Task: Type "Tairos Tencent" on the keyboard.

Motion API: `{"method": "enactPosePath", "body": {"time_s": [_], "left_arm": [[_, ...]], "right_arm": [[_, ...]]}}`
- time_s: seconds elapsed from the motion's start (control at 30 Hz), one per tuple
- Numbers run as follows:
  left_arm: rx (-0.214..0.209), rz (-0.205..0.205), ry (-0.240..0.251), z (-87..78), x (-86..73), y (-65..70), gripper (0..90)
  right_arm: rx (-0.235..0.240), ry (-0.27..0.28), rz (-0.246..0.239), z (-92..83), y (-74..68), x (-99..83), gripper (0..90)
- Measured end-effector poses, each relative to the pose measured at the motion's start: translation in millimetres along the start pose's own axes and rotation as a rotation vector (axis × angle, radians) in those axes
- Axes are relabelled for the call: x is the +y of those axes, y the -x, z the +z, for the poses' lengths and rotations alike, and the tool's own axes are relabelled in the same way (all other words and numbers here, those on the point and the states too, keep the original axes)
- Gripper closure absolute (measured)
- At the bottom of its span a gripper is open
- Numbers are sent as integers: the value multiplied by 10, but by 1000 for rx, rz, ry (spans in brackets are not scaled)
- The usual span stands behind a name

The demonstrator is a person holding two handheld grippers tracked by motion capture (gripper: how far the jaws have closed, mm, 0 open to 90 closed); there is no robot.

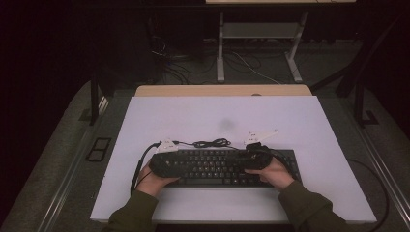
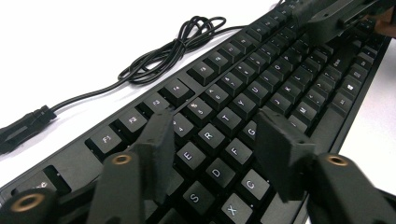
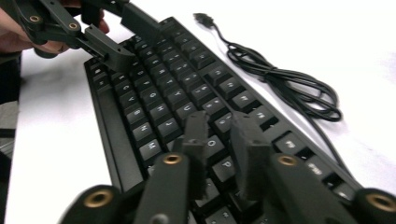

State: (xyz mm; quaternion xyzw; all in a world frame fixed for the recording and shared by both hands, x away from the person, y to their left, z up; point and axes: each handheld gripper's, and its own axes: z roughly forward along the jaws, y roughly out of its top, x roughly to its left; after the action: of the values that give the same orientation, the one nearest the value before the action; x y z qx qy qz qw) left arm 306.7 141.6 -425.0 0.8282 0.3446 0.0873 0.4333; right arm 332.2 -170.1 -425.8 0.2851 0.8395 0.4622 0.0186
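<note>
The keyboard (image 1: 217, 166) lies lengthwise across the desk (image 1: 193, 116). Left gripper (image 2: 219, 140) jaws part-open, right gripper (image 3: 223, 140) jaws narrow, both empty above keys; hands hide its ends.
</note>
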Motion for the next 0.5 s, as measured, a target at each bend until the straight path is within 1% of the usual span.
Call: {"method": "enactPosePath", "body": {"time_s": [0.17,0.27,0.33,0.5], "left_arm": [[17,2,10,-22,-21,21,366],[31,10,7,-37,-35,26,314],[39,-3,12,-40,-48,36,281],[51,-6,8,-68,-77,39,243]], "right_arm": [[32,-14,-15,55,-27,12,883],[53,-22,-23,89,-48,27,896],[66,-28,-32,110,-65,38,896],[92,-41,-54,180,-124,61,896]]}}
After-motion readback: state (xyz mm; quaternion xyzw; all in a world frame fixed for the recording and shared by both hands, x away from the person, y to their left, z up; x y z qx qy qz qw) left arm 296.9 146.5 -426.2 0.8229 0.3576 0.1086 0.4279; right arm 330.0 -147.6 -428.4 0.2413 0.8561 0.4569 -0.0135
